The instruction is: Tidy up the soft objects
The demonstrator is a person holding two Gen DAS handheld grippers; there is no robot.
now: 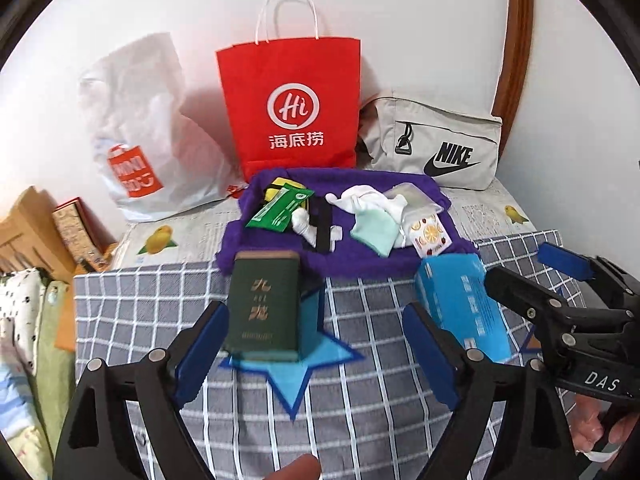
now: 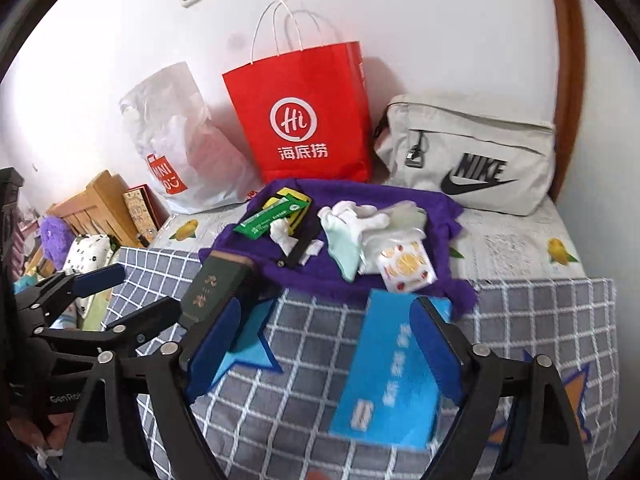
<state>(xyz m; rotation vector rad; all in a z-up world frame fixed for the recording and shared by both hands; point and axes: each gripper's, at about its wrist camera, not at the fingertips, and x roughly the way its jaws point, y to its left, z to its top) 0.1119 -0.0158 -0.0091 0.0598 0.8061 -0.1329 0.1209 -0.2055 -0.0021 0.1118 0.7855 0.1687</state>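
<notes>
Three bags stand at the wall: one white plastic bag (image 1: 136, 128), one red paper bag (image 1: 290, 108) and one grey Nike bag (image 1: 436, 140). One purple cloth (image 1: 344, 256) lies on the bed. There are two boxes: one green box (image 1: 264, 304), one blue box (image 1: 460, 304).

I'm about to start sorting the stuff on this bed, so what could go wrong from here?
1. The green box stands upright on soft bedding between the left claw's open fingers; a nudge could topple it.
2. The right claw straddles the blue box, with the left claw close beside it; they might collide.
3. The socks lie tangled among packets, so neighbours may get dragged along.
</notes>
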